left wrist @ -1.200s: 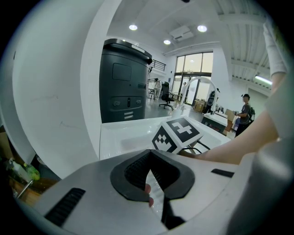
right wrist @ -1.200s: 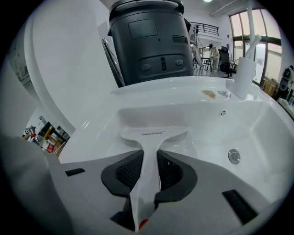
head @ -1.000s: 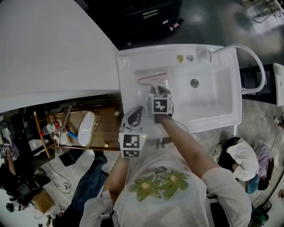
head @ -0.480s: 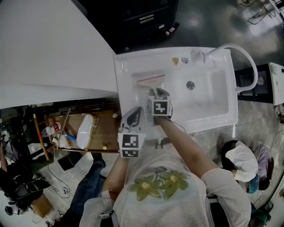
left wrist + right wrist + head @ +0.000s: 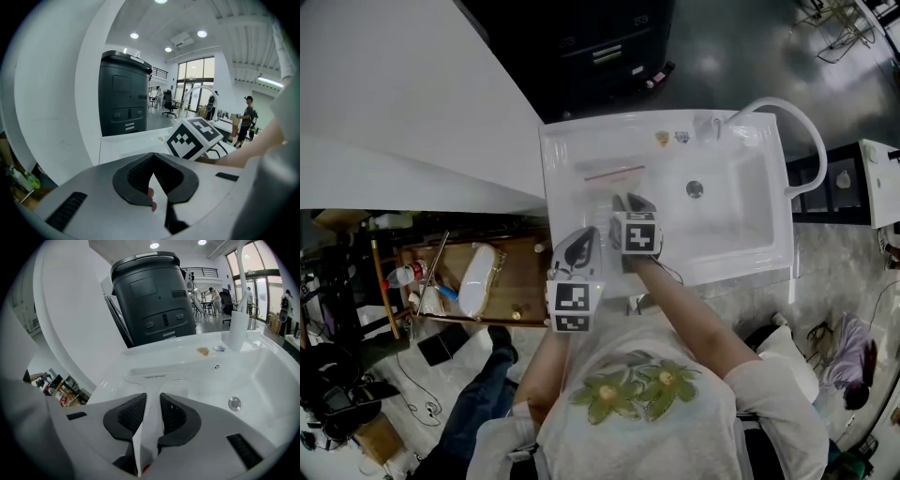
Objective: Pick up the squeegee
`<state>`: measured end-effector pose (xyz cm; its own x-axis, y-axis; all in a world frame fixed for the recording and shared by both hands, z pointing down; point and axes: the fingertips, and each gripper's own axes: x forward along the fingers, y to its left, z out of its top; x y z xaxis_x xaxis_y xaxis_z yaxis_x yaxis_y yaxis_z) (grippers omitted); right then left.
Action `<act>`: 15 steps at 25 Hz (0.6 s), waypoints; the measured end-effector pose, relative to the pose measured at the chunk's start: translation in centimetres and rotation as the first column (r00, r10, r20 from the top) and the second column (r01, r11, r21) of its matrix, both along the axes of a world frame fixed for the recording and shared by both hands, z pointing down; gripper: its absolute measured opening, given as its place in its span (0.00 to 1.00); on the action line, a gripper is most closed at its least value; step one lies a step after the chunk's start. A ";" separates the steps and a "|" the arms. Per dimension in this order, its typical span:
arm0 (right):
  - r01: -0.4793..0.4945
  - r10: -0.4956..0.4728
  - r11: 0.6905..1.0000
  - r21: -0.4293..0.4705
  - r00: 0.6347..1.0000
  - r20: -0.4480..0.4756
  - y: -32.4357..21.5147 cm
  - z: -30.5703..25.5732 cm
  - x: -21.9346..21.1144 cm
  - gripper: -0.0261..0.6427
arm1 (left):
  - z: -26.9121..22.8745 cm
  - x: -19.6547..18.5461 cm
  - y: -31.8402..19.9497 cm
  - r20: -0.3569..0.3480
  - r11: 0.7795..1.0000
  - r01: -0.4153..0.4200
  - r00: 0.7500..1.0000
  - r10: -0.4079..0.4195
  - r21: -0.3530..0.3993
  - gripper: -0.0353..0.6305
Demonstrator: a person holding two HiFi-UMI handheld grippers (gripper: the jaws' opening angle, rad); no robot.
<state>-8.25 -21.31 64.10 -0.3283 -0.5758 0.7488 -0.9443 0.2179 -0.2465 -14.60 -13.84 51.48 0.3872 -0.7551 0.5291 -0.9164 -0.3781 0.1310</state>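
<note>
The squeegee (image 5: 614,174) is white with a thin red blade edge, and it hangs over the left half of the white sink (image 5: 750,234). My right gripper (image 5: 628,199) is shut on its white handle. In the right gripper view the handle (image 5: 151,418) runs between the black pads, and the wide blade head (image 5: 152,377) points away over the basin. My left gripper (image 5: 586,234) hovers by the sink's front left rim, apart from the squeegee. Its pads (image 5: 136,176) meet at the tip with nothing held.
A drain (image 5: 695,189) sits mid-basin and a curved white faucet (image 5: 792,117) rises at the far right corner. A dark cabinet (image 5: 600,56) stands behind the sink and a white curved panel (image 5: 394,112) to its left. A wooden shelf (image 5: 525,281) with a bottle and clutter lies lower left.
My right gripper has risen a little with the squeegee still held in it. The left gripper has stayed about where it was.
</note>
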 end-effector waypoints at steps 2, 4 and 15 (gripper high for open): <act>0.010 -0.010 1.000 0.011 1.000 0.008 0.2 -0.7 0.0 0.18 | -0.2 0.2 0.1 0.000 1.000 0.006 1.000 -0.006 0.004 0.07; 0.020 -0.021 1.000 0.024 1.000 0.012 0.4 -1.4 0.1 0.18 | -0.5 0.4 0.3 -0.001 1.000 0.010 1.000 -0.010 0.011 0.07; 0.059 -0.064 0.993 0.101 0.997 0.043 1.0 -4.7 1.3 0.18 | -2.0 1.7 0.6 0.011 0.998 0.024 1.000 -0.025 0.053 0.07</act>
<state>-6.96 -20.32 59.43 -0.3979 -0.6248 0.6719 -0.9167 0.3007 -0.2633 -12.89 -13.26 49.49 0.3625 -0.7913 0.4923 -0.9268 -0.3619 0.1007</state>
